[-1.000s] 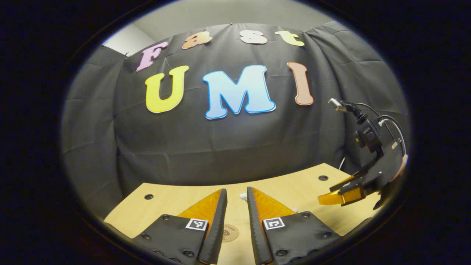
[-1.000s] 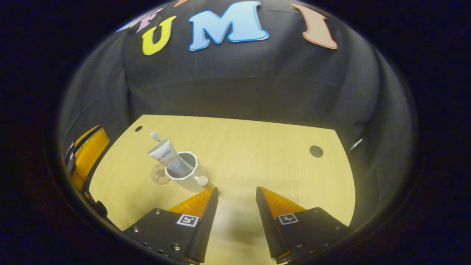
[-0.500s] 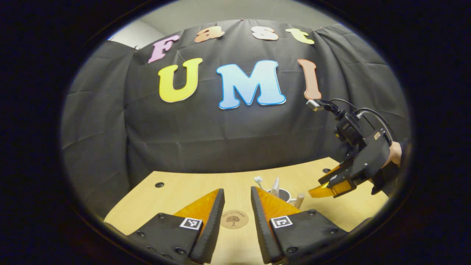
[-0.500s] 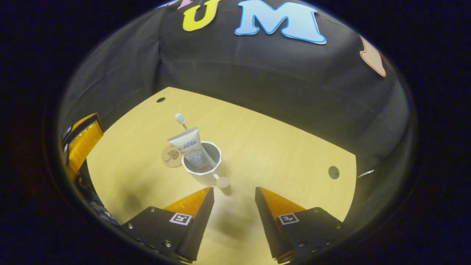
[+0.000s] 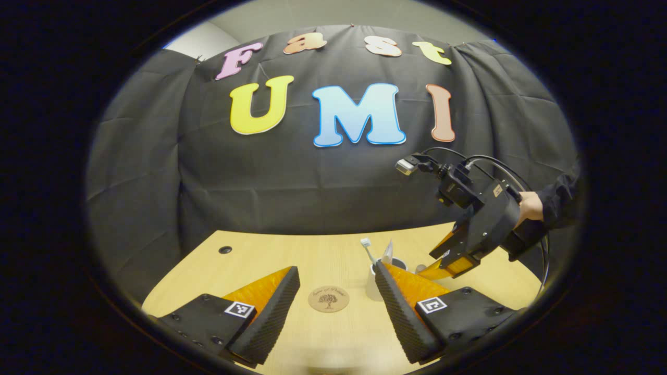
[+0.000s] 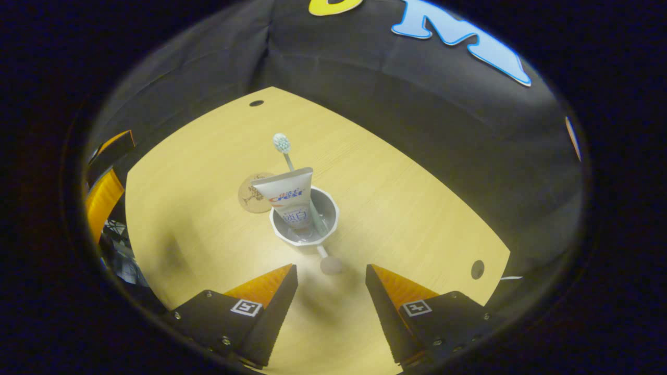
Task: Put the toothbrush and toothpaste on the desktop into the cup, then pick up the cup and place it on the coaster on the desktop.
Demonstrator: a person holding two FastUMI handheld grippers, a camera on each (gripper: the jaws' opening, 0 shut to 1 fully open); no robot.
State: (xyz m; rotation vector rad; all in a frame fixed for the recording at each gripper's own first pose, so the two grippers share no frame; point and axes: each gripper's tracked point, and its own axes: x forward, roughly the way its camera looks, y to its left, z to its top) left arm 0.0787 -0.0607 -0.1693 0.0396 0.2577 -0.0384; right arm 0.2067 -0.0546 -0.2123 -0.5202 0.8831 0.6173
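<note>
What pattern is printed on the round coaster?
A small tree on the brown coaster, clearest in the left gripper view.

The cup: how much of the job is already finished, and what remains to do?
Done: the toothbrush and the toothpaste stand in the cup. In hand: the right gripper hovers open just short of the cup's handle, touching nothing. Left: grasp the cup and set it on the coaster, which lies bare beside it. The left gripper is open and empty.

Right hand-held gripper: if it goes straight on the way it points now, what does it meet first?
Most likely the cup's handle, which sticks out toward the open right hand-held gripper, just ahead of the gap between its fingers. The cup with toothpaste and toothbrush stands right behind; depth is uncertain.
</note>
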